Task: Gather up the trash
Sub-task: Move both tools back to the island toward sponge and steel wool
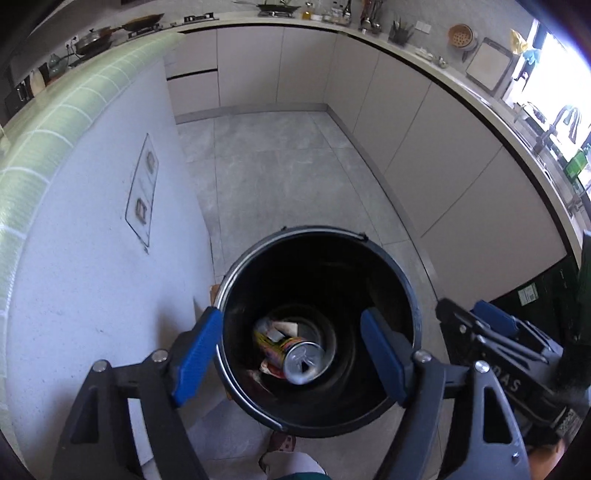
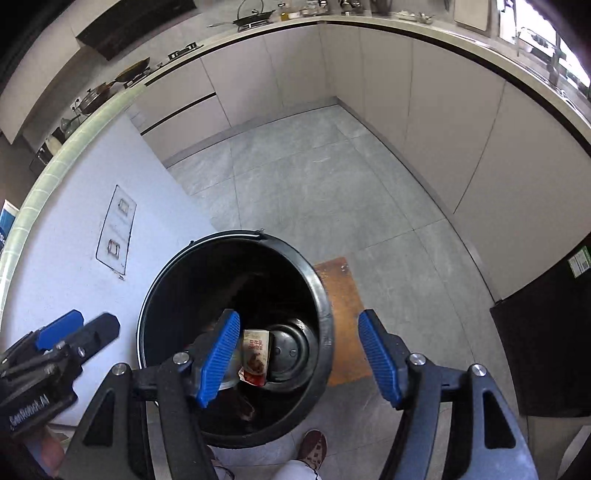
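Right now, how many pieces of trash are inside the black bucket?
2 that I can see: a drink can lying low in the bucket, and a snack wrapper beside it on the bottom. More may be hidden underneath.

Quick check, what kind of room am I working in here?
A home kitchen, most likely: pans on a stove along the counter, handleless base cabinets wrapping the corner, and a black trash bin on the tiled floor.

Glossy black plastic bucket [image 1: 402,291], shiny metal can [image 1: 303,362], matt grey stone-look floor [image 1: 280,173]
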Tool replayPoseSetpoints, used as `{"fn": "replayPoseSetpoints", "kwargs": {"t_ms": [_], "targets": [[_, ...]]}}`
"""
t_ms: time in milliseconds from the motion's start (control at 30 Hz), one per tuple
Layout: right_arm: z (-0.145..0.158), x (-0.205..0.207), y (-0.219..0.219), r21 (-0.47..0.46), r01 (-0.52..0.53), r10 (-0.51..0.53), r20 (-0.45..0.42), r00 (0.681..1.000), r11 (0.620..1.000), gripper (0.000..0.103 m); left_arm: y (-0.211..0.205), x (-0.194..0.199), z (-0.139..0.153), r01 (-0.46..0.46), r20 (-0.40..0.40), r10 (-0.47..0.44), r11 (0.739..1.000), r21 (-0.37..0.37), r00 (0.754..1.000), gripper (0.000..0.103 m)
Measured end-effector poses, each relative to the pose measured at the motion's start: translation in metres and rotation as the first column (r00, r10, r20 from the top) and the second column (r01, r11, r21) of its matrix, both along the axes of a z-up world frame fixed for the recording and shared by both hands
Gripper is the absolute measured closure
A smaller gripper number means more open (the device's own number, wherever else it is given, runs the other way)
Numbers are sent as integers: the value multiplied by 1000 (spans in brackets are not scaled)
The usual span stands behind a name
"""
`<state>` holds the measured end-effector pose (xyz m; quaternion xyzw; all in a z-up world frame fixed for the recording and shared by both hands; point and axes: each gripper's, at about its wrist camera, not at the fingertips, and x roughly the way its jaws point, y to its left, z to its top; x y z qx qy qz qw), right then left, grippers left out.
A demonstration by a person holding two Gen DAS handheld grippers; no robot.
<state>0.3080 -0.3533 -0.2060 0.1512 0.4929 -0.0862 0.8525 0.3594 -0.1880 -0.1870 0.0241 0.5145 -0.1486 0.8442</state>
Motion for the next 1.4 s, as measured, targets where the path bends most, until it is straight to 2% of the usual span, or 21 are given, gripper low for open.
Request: {"fn": "replayPoseSetpoints", "kwargs": {"t_ms": [100,267,500,633,733,933,1233,1400], "targets": [[5,-4,-3,0,13,-13,1,1000,1000,34,-2,-3,9,-2,8,3,1000,-10,1000,24],[24,-9,0,5,27,-27,19,999,1000,34,6,-14,47,27,59,-26,999,-21,998,24],[80,-20,30,-17,33,-32,82,996,999,34,34,-24,109,43,111,-36,997,-61,993,24],[116,-23,63,-27,24,-21,124,992,999,34,72,-22,135,37,145,-25,996,-80,989,24],[139,-22,93,-28,1,3,162,987,1000,34,110,-20,148,8,173,7,996,-84,985,24],[169,-8,200,-24,-102,105,214,971,995,33,215,-12,152,-114,190,122,992,-53,974,24],[168,11,359,-21,-208,207,223,953,978,33,388,0,132,-294,201,287,956,6,937,24],[161,21,429,-2,-253,247,213,945,968,33,460,6,124,-361,197,348,932,34,917,24]]}}
